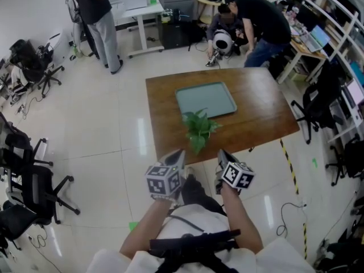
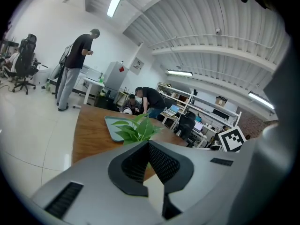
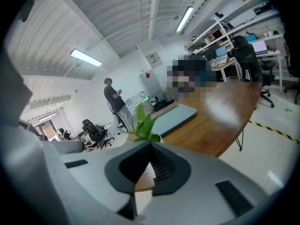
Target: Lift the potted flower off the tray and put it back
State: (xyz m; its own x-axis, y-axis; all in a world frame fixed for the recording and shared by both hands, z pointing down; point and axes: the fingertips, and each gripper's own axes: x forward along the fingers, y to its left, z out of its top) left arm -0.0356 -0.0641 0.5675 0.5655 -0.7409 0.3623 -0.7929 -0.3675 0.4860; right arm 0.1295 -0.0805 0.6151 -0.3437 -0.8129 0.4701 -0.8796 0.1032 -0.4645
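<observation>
Brown wood fills the middle of what I see from above: a table [image 1: 261, 107] on a pale tiled floor [image 1: 102, 124], with a grey-green tray [image 1: 206, 99] lying flat near its far side. The tray holds nothing. The potted flower [image 1: 199, 128] stands upright on the bare wood just beside the tray's near edge, off the tray, its green leaves spreading towards me; from overhead the leaves hide the pot.

I hold both tools back from the table, over the floor, close to my body. My left gripper [image 1: 179, 152] points at the table's near edge, left of the plant, and my right gripper [image 1: 223, 154] points at it from the right, so the plant sits ahead and between them, apart from both.

In the left gripper view the left gripper's [image 2: 149, 143] dark pads meet in a closed wedge with nothing between them, and the flower's leaves [image 2: 136, 129] rise just past the tips, with the tray behind. The right gripper view shows the same: the right gripper's [image 3: 152, 143] jaws are pressed together and empty, the leaves [image 3: 143, 123] beyond them.

Past the table a person [image 1: 96, 16] stands by a white desk [image 1: 136, 1], and another person [image 1: 256, 21] bends down. Black office chairs [image 1: 28, 192] crowd the left.
</observation>
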